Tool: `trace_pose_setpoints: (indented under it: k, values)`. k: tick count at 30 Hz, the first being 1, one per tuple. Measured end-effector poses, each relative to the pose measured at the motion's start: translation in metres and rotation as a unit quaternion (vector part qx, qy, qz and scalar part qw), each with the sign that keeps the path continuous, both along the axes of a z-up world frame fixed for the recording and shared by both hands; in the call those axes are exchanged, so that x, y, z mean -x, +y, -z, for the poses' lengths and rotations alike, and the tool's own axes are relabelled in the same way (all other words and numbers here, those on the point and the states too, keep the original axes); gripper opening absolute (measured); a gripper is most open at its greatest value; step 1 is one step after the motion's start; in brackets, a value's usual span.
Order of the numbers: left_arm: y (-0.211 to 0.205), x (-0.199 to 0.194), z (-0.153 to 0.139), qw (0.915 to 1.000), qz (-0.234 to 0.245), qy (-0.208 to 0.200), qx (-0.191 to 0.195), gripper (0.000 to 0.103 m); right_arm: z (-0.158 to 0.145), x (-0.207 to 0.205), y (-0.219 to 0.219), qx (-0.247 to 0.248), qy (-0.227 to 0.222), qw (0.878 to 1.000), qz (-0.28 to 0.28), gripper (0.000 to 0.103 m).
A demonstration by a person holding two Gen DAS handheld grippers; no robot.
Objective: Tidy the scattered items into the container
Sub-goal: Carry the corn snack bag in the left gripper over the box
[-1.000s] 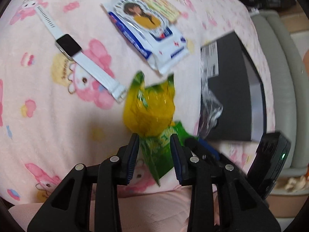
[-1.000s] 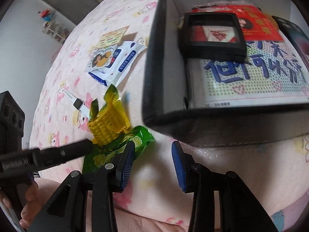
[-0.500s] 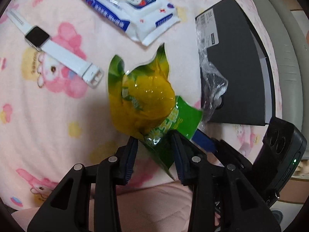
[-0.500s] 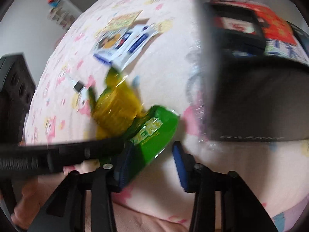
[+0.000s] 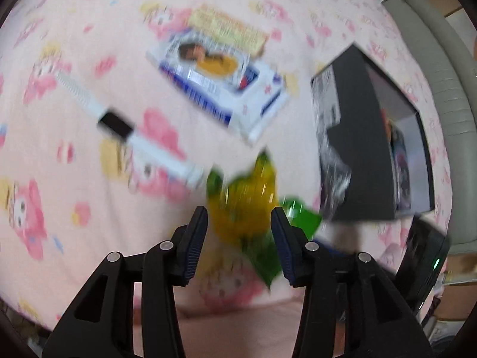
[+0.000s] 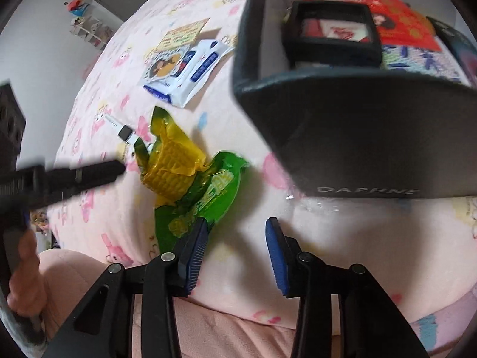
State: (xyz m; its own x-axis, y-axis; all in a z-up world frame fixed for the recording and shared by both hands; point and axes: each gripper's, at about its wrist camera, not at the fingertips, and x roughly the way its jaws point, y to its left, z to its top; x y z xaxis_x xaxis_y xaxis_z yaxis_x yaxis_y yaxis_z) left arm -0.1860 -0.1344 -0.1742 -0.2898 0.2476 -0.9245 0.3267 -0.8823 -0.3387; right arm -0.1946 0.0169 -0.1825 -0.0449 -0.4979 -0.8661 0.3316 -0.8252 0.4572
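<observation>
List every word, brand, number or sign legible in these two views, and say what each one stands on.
"DAPHNE": embossed on the near outer wall of the black box.
Green corn snack packet: yellow characters, too blurred to read.
White and blue wipes pack: print too small.
Yellow card behind it: lines of print, unreadable.
Red packet and blue-lettered sheet in the box: not legible.
Left wrist view: motion-blurred, nothing readable.

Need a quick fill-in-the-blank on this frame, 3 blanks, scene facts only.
1. The corn snack packet lies on the pink blanket, ____ the black box.
2. The smartwatch has a ____ strap.
3. The jaws of both the left hand-held gripper and the right hand-held gripper are ____.

Missing words: outside; white; open
</observation>
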Motion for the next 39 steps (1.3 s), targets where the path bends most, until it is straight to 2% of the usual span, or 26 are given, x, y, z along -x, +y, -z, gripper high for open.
trace_pose_setpoints:
  k: [4, 6, 8, 9, 13, 15, 18, 21, 25, 27, 30, 34, 39]
  values:
    - [-0.004, 0.021, 0.012, 0.9998, 0.000, -0.007, 0.018, 0.044, 0.002, 0.001, -0.013, -0.006, 0.018, 1.000, -0.018, 0.038]
    - [0.003, 0.024, 0.024, 0.9989, 0.012, -0.024, 0.038, 0.048, 0.000, 0.003, -0.017, -0.004, 0.025, 0.999, -0.023, 0.037]
    - [0.008, 0.026, 0.033, 0.9976, 0.023, -0.039, 0.053, 0.049, -0.003, 0.006, -0.019, -0.002, 0.032, 0.999, -0.023, 0.026]
    - [0.007, 0.022, 0.030, 0.9979, 0.025, -0.039, 0.045, 0.050, -0.006, 0.007, -0.020, -0.008, 0.042, 0.999, -0.023, 0.020]
    - [0.003, -0.001, 0.024, 0.9987, 0.017, -0.046, 0.014, 0.051, -0.025, 0.010, -0.019, -0.019, 0.091, 0.996, -0.014, 0.018]
    - [0.006, -0.014, 0.024, 0.9982, 0.020, -0.056, 0.008, 0.050, -0.030, 0.011, -0.019, -0.022, 0.096, 0.995, -0.015, 0.018]
    - [0.010, -0.024, 0.021, 0.9984, 0.020, -0.052, 0.001, 0.050, -0.024, 0.013, -0.023, -0.033, 0.074, 0.997, -0.020, 0.018]
    - [0.005, -0.023, 0.019, 0.9989, 0.008, -0.046, 0.004, 0.050, -0.014, 0.019, -0.026, -0.044, 0.052, 0.998, -0.012, 0.026]
    - [-0.002, -0.017, 0.030, 0.9975, -0.005, -0.071, -0.001, 0.051, -0.004, 0.031, -0.029, -0.054, 0.055, 0.997, 0.017, 0.053]
    - [-0.005, -0.012, 0.034, 0.9970, -0.001, -0.076, -0.008, 0.054, -0.003, 0.033, -0.036, -0.063, 0.073, 0.995, 0.015, 0.053]
    - [-0.009, -0.007, 0.040, 0.9949, 0.007, -0.080, -0.061, 0.056, -0.007, 0.033, -0.047, -0.058, 0.084, 0.995, -0.001, 0.053]
    - [-0.010, -0.008, 0.037, 0.9923, 0.023, -0.072, -0.098, 0.055, -0.013, 0.033, -0.062, -0.047, 0.095, 0.994, -0.026, 0.036]
    - [-0.014, -0.008, 0.030, 0.9938, 0.028, -0.066, -0.085, 0.057, -0.024, 0.040, -0.070, -0.014, 0.090, 0.995, -0.027, 0.029]
